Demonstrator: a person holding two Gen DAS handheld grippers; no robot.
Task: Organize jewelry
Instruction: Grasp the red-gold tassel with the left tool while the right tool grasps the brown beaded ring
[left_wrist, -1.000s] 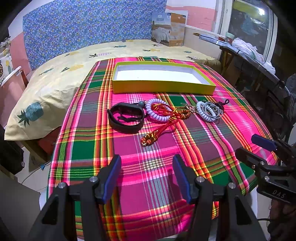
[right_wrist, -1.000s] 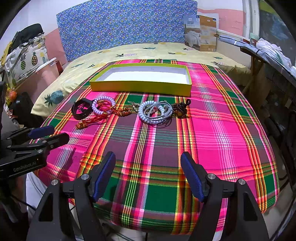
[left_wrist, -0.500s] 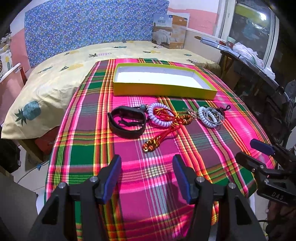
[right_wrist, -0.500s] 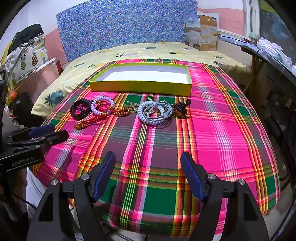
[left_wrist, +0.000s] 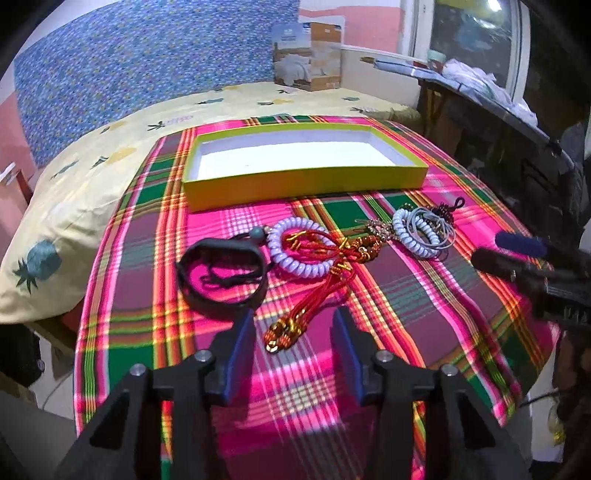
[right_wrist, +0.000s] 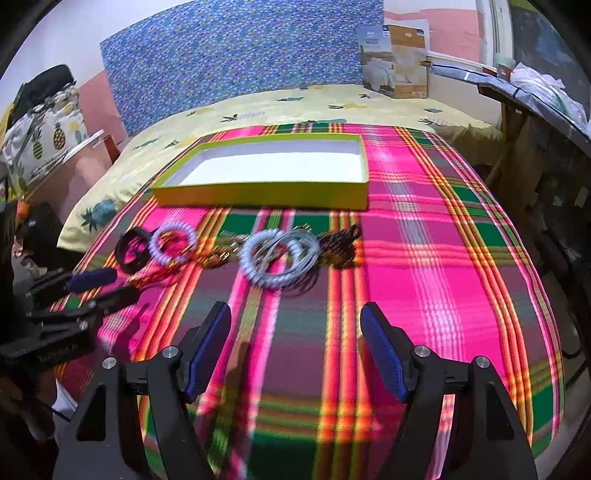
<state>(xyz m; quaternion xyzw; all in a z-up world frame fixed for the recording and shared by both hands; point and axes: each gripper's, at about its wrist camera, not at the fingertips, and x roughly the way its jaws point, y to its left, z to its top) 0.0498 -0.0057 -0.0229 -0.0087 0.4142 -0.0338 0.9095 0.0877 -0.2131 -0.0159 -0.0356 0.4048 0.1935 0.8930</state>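
Note:
A row of jewelry lies on the plaid cloth in front of an empty yellow-green box (left_wrist: 306, 181) (right_wrist: 258, 192). From the left: a black wristband (left_wrist: 221, 278) (right_wrist: 131, 251), a lilac coil bracelet (left_wrist: 301, 254) (right_wrist: 173, 243), a red and gold knotted cord (left_wrist: 314, 295), a white coil bracelet with grey hair ties (left_wrist: 421, 230) (right_wrist: 277, 258), and a dark beaded piece (right_wrist: 340, 240). My left gripper (left_wrist: 295, 347) is open, its fingertips either side of the cord's lower end. My right gripper (right_wrist: 295, 343) is open, short of the white coil bracelet.
The plaid cloth (right_wrist: 424, 277) covers a table against a bed with a pineapple sheet (left_wrist: 110, 166). A cardboard box (right_wrist: 395, 62) stands at the back. A cluttered shelf (left_wrist: 480, 92) runs along the right. Each gripper shows in the other's view (left_wrist: 535, 262) (right_wrist: 85, 291).
Both grippers have moved forward toward the jewelry row. The left one has come up to the red cord's end. Both remain open.

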